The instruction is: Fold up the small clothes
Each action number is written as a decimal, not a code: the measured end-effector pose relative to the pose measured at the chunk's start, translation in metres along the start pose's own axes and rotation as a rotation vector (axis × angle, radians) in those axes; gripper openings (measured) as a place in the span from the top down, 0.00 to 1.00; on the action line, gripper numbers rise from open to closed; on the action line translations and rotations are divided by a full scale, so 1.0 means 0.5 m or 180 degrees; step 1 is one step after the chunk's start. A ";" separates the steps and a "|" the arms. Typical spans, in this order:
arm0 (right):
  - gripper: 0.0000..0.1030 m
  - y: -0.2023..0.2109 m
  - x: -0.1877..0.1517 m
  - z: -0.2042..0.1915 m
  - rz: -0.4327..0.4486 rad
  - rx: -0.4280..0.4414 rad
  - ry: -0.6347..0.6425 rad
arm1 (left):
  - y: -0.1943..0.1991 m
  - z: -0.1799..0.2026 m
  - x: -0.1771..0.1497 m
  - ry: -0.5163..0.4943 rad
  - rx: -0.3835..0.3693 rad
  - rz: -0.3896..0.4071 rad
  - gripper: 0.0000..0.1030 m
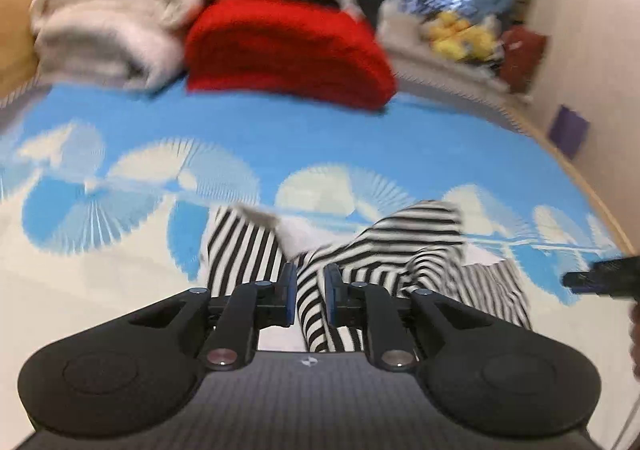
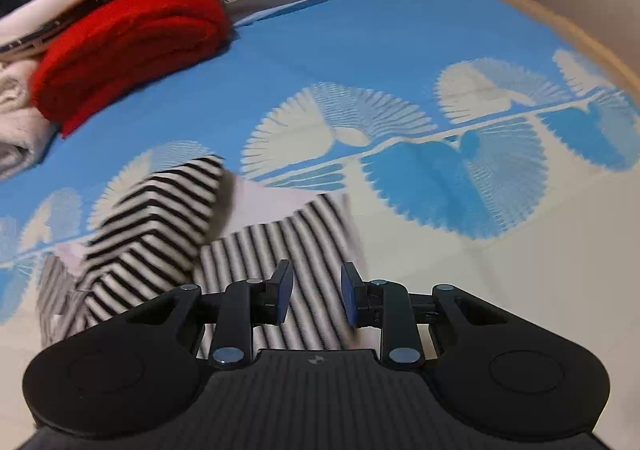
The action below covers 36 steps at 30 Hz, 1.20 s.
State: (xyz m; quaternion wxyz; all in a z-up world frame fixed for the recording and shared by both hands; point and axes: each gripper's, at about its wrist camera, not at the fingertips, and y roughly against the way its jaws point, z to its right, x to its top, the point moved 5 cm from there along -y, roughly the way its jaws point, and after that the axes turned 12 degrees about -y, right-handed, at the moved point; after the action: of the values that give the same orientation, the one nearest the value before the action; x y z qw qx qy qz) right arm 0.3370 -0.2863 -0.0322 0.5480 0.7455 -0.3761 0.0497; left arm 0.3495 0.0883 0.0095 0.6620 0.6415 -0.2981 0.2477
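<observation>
While the black-and-white striped small garment lies half-folded, left gripper fingers barely parted straddle its fabric; right gripper hovers spread above.

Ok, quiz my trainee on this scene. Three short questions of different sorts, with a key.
1. Multiple choice: what colour is the folded blanket beside the pale towels? A green, B red, C black.
2. True or false: the right gripper is shut tight, its pads pressed together.
3. Short answer: what pattern does the garment on the blue bed cover have?

Key: 1 B. 2 False; its pads stand apart, with nothing pinched between them. 3 Black and white stripes.
</observation>
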 end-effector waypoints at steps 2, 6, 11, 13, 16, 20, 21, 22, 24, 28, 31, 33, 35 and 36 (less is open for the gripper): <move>0.82 -0.007 -0.006 -0.018 -0.0021 0.0139 -0.0032 | -0.043 0.003 -0.015 0.0049 0.0060 -0.0228 0.84; 0.81 -0.041 -0.029 -0.060 -0.0220 0.0394 -0.0146 | -0.110 0.007 -0.080 0.0443 -0.0143 -0.0703 0.77; 0.69 -0.106 -0.076 -0.128 -0.0670 0.0664 -0.0286 | -0.147 -0.032 -0.099 0.0838 -0.0152 -0.0802 0.54; 0.64 -0.124 -0.092 -0.155 -0.0759 0.0762 -0.0317 | -0.164 -0.037 -0.109 0.0917 -0.0235 -0.0932 0.53; 0.52 -0.152 -0.109 -0.183 -0.0826 0.0808 -0.0378 | -0.180 -0.028 -0.117 0.0964 -0.0439 -0.1077 0.53; 0.52 -0.187 -0.134 -0.196 -0.1017 0.0861 -0.0622 | -0.198 -0.001 -0.120 0.0716 -0.0437 -0.1132 0.53; 0.52 -0.190 -0.139 -0.199 -0.1037 0.0869 -0.0611 | -0.203 0.003 -0.120 0.0662 -0.0435 -0.1132 0.55; 0.57 -0.192 -0.142 -0.204 -0.1045 0.0872 -0.0554 | -0.206 0.008 -0.119 0.0593 -0.0417 -0.1127 0.57; 0.88 -0.188 -0.149 -0.217 -0.1008 0.0893 -0.0353 | -0.210 0.016 -0.112 0.0401 -0.0345 -0.1089 0.77; 0.99 -0.145 -0.123 -0.211 -0.0664 0.0884 -0.0264 | -0.198 0.021 -0.073 0.0193 -0.0235 -0.0791 0.96; 0.99 -0.063 -0.070 -0.204 -0.0224 0.1144 -0.0259 | -0.163 0.007 -0.034 0.0336 -0.0221 -0.0351 0.98; 0.99 0.006 -0.047 -0.196 0.0053 0.1380 -0.0201 | -0.129 -0.013 -0.010 0.0488 -0.0157 0.0005 0.98; 0.99 0.069 -0.042 -0.184 0.0128 0.1676 -0.0135 | -0.103 -0.033 0.005 0.0581 -0.0099 0.0224 0.98; 0.99 0.089 -0.046 -0.177 0.0082 0.1778 -0.0080 | -0.096 -0.043 0.007 0.0636 -0.0100 0.0245 0.98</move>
State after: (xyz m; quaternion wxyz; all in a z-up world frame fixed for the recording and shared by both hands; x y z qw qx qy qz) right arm 0.3232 -0.2040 0.0261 0.3158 0.8634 -0.3640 0.1492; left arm 0.3878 0.1068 -0.0219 0.6884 0.5913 -0.2588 0.3310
